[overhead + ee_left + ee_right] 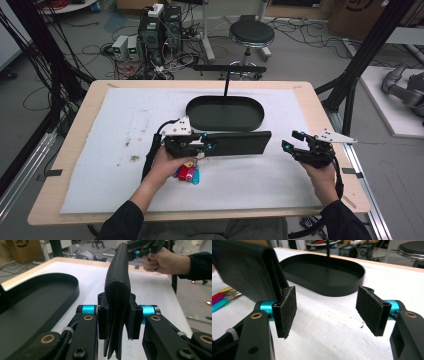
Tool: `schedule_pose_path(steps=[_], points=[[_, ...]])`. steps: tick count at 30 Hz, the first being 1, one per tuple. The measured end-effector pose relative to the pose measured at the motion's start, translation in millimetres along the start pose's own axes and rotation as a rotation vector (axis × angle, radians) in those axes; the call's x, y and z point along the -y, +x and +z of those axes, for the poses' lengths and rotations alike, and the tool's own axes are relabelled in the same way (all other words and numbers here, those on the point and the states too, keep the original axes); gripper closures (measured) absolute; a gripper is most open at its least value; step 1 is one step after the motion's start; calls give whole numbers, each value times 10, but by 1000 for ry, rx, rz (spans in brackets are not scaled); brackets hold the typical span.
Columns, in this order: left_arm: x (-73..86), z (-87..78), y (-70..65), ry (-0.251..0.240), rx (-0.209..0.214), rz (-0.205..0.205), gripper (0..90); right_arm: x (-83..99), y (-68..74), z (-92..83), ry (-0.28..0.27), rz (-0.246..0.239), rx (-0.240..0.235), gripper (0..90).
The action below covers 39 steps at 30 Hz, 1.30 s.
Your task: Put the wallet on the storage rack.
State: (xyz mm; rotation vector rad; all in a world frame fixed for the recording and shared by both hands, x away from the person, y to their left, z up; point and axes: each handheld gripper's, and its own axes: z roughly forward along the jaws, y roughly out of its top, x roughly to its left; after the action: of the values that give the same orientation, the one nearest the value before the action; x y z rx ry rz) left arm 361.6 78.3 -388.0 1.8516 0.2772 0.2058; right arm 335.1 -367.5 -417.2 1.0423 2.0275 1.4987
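A long black folded wallet (240, 142) hangs level over the white mat, just in front of the black oval tray (192, 107). My left gripper (205, 141) is shut on its left end; in the left gripper view the pads clamp the wallet (118, 285) edge-on, and it runs away from my left gripper (117, 320). My right gripper (291, 140) is open just off the wallet's right end. In the right gripper view nothing lies between the pads of my right gripper (329, 312), and the wallet (244, 272) sits beside the left pad (287, 310).
A bunch of keys with coloured tags (189, 173) lies on the mat under my left hand. A thin black post with a crossbar (227, 68) rises from the tray. Stool, cables and boxes stand on the floor beyond the table.
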Motion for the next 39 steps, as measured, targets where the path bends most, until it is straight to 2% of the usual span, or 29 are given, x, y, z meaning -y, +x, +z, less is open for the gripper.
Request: schedule_pose_path(steps=[7, 17, 22, 26, 31, 36, 39], points=[[-138, -104, 106, -32, -65, 8, 751, 5, -30, -7, -2, 10, 31, 335], [-316, -148, 251, -65, -125, 33, 752, 11, -43, 13, 18, 16, 56, 337], [-352, -122, 349, -67, -138, 33, 752, 14, -55, 15, 22, 25, 64, 337], [-346, -45, 459, -62, -162, 45, 752, 16, -66, 15, 24, 23, 73, 337], [-273, 118, 599, -43, -236, 58, 752, 17, -68, 22, 27, 24, 74, 337], [-167, 271, 741, -46, -286, 20, 752, 17, -66, 24, 28, 24, 74, 339], [-81, 366, 834, -75, -301, -28, 752, 18, -67, 25, 29, 24, 75, 340]])
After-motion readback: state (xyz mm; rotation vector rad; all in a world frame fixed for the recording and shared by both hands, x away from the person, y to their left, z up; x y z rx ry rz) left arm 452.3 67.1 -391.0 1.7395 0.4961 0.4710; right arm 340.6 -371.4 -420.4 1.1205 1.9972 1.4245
